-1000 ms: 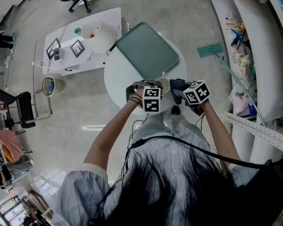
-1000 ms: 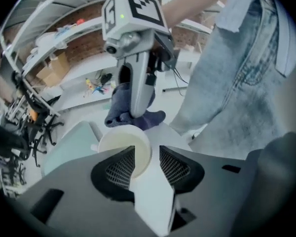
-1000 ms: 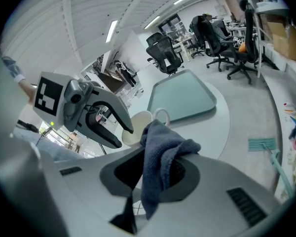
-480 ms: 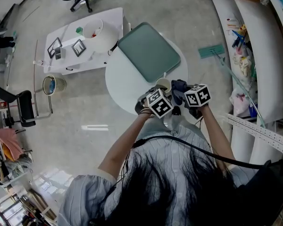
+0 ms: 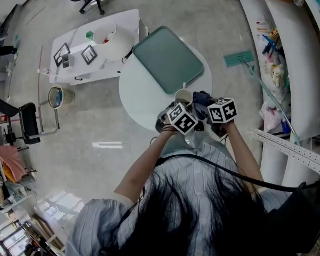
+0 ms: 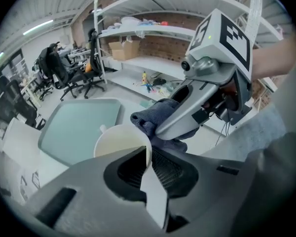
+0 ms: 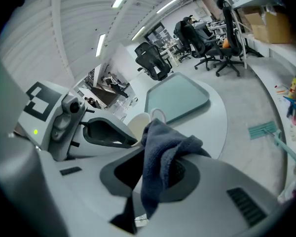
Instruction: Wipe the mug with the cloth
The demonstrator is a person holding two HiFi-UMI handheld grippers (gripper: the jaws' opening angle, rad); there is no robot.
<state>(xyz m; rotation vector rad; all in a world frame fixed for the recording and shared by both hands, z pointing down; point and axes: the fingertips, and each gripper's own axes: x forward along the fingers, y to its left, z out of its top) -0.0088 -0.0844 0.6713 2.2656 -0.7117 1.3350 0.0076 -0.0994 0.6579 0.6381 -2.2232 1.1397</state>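
A cream mug (image 6: 119,141) stands near the front edge of the round white table (image 5: 141,92), also seen as the mug (image 5: 182,95) from the head. My left gripper (image 6: 147,156) has just been closing, and its jaws now pinch the mug's wall at the rim. A dark blue-grey cloth (image 7: 160,149) hangs from my right gripper (image 7: 155,174), which is shut on it. The cloth (image 6: 158,113) bunches right beside the mug's rim, touching or nearly so. Both marker cubes sit side by side, the left gripper's cube (image 5: 182,118) and the right gripper's cube (image 5: 222,111).
A green tray (image 5: 168,58) lies on the table beyond the mug. A white side table (image 5: 90,47) with small items stands to the left. Curved white shelving (image 5: 288,63) runs along the right. A green floor tool (image 5: 238,56) lies on the floor.
My left gripper rolled and shifted right, up against the mug, and its jaws went from wide open to closed on the mug's wall. The right gripper with the cloth barely moved.
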